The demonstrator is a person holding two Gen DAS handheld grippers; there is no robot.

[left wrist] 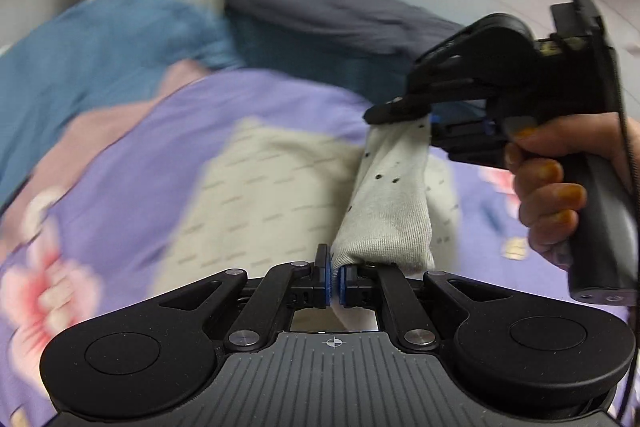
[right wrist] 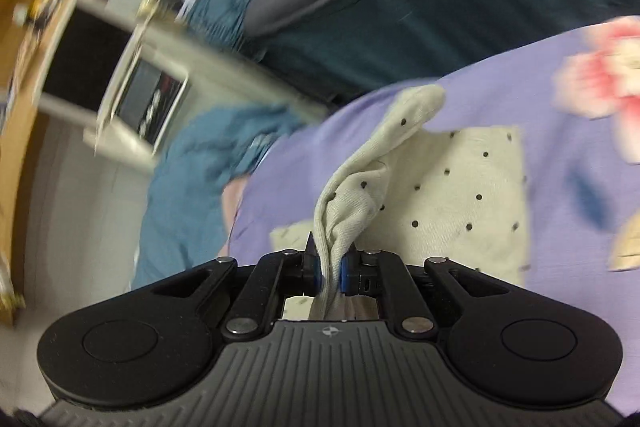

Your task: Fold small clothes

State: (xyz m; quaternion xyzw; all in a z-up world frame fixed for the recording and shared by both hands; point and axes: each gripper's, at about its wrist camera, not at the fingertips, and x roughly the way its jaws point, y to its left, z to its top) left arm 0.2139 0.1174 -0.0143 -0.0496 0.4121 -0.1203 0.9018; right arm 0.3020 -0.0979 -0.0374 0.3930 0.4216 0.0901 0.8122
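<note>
Right now a cream sock (left wrist: 386, 199) with small dark dots is stretched in the air between the two grippers, its long axis running from the left gripper (left wrist: 333, 281) at the bottom of the left wrist view up and to the right to the right gripper (left wrist: 400, 113). It hangs above a second piece of cream dotted cloth (right wrist: 460, 195) that lies flat on a purple bedspread (right wrist: 540, 131) with pink flowers.

The left gripper has its blue pads (left wrist: 327, 283) pressed nearly together, pinching one end of the sock, which bunches out just above them. In the right wrist view the right gripper (right wrist: 331, 273) is likewise closed, with a gathered fold of the sock clamped between its pads; the free end of the sock (right wrist: 416, 103) trails away up and to the right, its tip resting on the bedspread.

A hand (left wrist: 556, 183) wraps the right gripper's handle, fingers curled around the front of it; that gripper points to the left in the left wrist view. Both views are tilted and smeared by blur. Blue bedding (left wrist: 88, 63) and a grey pillow (left wrist: 332, 15) lie beyond the purple bedspread.
</note>
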